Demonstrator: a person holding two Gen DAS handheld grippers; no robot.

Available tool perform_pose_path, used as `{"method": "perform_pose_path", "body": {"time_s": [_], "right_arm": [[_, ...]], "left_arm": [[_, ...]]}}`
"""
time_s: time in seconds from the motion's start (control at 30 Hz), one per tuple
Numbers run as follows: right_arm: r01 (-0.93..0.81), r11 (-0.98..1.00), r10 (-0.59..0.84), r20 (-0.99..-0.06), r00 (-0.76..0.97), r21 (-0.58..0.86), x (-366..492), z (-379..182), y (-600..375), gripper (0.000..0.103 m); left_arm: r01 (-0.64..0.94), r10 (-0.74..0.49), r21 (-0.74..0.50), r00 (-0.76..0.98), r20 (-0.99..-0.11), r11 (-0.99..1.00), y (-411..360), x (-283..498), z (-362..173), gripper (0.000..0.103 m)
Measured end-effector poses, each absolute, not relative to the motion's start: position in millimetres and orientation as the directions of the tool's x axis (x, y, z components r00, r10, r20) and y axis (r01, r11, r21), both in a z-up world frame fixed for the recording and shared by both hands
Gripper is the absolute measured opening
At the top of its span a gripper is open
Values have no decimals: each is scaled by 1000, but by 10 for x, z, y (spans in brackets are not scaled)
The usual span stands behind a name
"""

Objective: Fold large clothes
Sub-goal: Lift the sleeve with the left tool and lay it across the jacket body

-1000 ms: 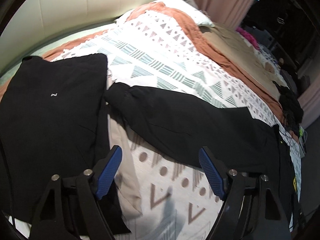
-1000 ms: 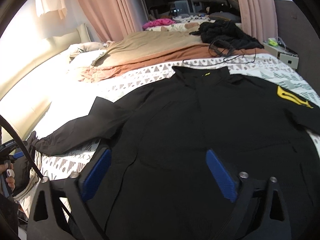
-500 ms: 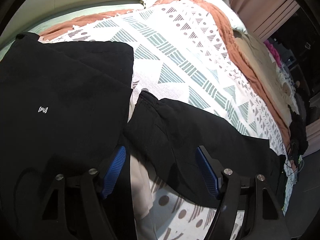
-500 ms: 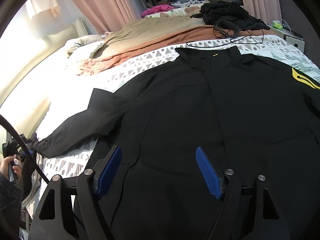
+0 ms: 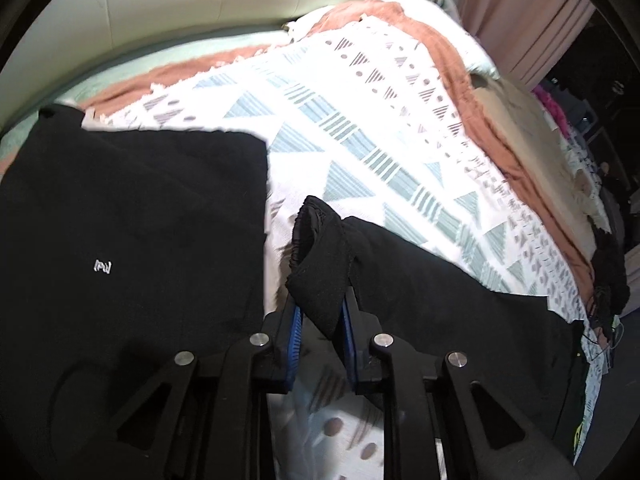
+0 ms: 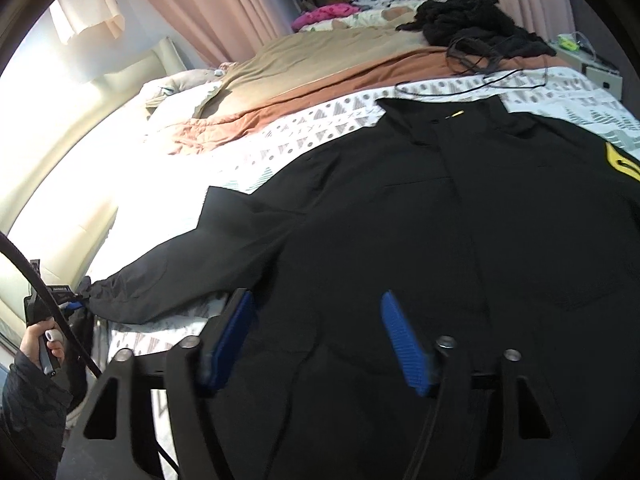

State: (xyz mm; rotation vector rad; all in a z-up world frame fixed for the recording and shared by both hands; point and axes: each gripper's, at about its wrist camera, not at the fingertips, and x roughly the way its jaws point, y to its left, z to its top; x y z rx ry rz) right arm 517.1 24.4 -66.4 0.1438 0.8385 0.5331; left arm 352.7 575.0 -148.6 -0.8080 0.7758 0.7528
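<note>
A large black jacket (image 6: 420, 232) with a yellow patch (image 6: 622, 162) lies spread flat on the bed, front up. Its left sleeve (image 6: 168, 280) stretches out to the left. In the left wrist view my left gripper (image 5: 320, 332) is shut on the sleeve cuff (image 5: 318, 264) and holds it just above the blanket. It also shows small at the sleeve's end in the right wrist view (image 6: 70, 302). My right gripper (image 6: 316, 336) is open and empty, over the jacket's lower front, its blue pads (image 6: 404, 344) apart.
A folded black garment (image 5: 120, 248) with a small white logo lies left of the cuff. The bed has a patterned white blanket (image 5: 360, 128), an orange throw (image 6: 320, 92) and a tan sheet (image 6: 320, 52). A black clothes pile and cable (image 6: 476, 28) sit at the far end.
My left gripper has moved forward onto the sleeve cuff and shut on it, lifting it slightly. My right gripper has moved lower and closer over the jacket front, still open.
</note>
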Motion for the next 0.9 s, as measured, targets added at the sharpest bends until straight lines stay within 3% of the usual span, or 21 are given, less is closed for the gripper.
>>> {"method": "perform_pose_path", "body": {"time_s": [0.43, 0.5, 0.6, 0.9], "right_arm": [[-387, 811, 579, -691, 432, 438, 6007, -1038, 709, 63], [-375, 806, 588, -690, 421, 458, 6147, -1132, 773, 63], [-358, 784, 618, -683, 389, 506, 6328, -1260, 852, 54], [-229, 721, 692, -658, 297, 654, 6842, -1839, 956, 54]], "left_arm": [[-638, 324, -374, 709, -626, 674, 5209, 3818, 75, 15], [-608, 325, -368, 736, -594, 704, 5090, 3883, 336, 15], [-560, 321, -351, 773, -547, 751, 4851, 4004, 710, 15], [-408, 255, -281, 854, -453, 868, 4076, 4404, 1523, 13]]}}
